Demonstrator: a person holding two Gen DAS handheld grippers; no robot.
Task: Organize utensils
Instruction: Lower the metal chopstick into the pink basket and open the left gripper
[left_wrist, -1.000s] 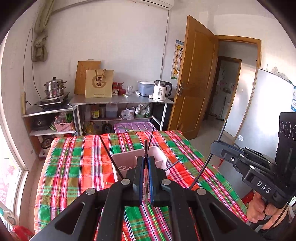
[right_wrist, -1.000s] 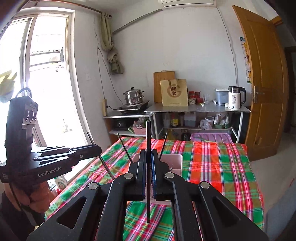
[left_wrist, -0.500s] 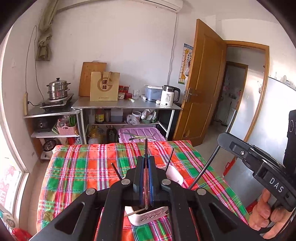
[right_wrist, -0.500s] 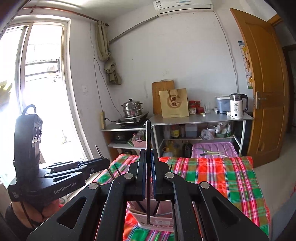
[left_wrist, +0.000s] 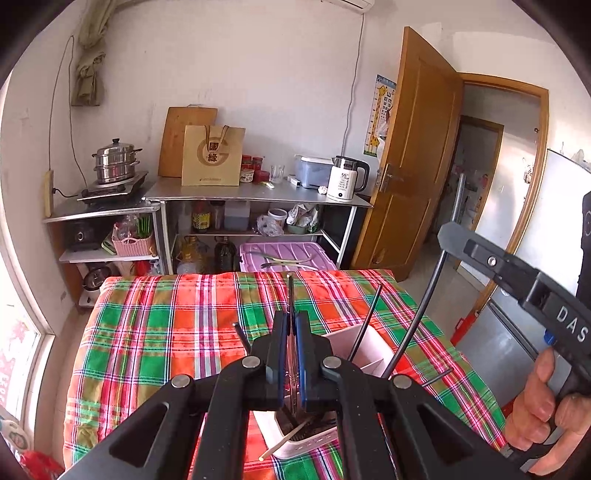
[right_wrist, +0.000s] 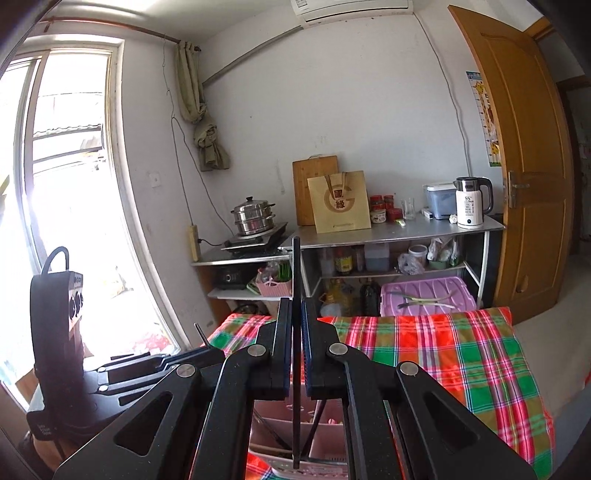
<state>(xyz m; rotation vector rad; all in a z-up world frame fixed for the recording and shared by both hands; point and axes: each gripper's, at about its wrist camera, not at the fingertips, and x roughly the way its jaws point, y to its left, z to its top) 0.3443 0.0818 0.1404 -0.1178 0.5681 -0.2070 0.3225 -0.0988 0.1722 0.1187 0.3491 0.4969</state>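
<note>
As read from the nearest point outward: found left hand-held gripper (left_wrist: 291, 365) closed to a sliver, pads pinching a thin chopstick (left_wrist: 290, 295) held roughly upright, tip rising above the fingertips. Found right hand-held gripper (right_wrist: 294, 354) likewise closed, clamped on a dark chopstick (right_wrist: 295, 277) standing near vertical, lower end hanging over the holder below. Noted a person's hand (left_wrist: 546, 413) wrapped round the right grip handle at the right edge of the left wrist view. Directly under both grippers, recorded a pale divided utensil holder (left_wrist: 365, 350) resting on the plaid-covered bench (left_wrist: 166, 332), near its front edge. Counted several dark chopsticks (left_wrist: 367, 321) leaning in its compartments at differing angles; exact compartment for each not determinable. Logged one light wooden stick (left_wrist: 284, 441) lying slanted at the holder's near end. Beyond the bench, observed a lilac storage bin (left_wrist: 284, 254) on the floor with long utensils lying on its lid. Farther back, against the wall, registered metal shelving carrying a steamer pot (left_wrist: 114, 160), paper bag (left_wrist: 214, 155) and white kettle (left_wrist: 345, 182).
</note>
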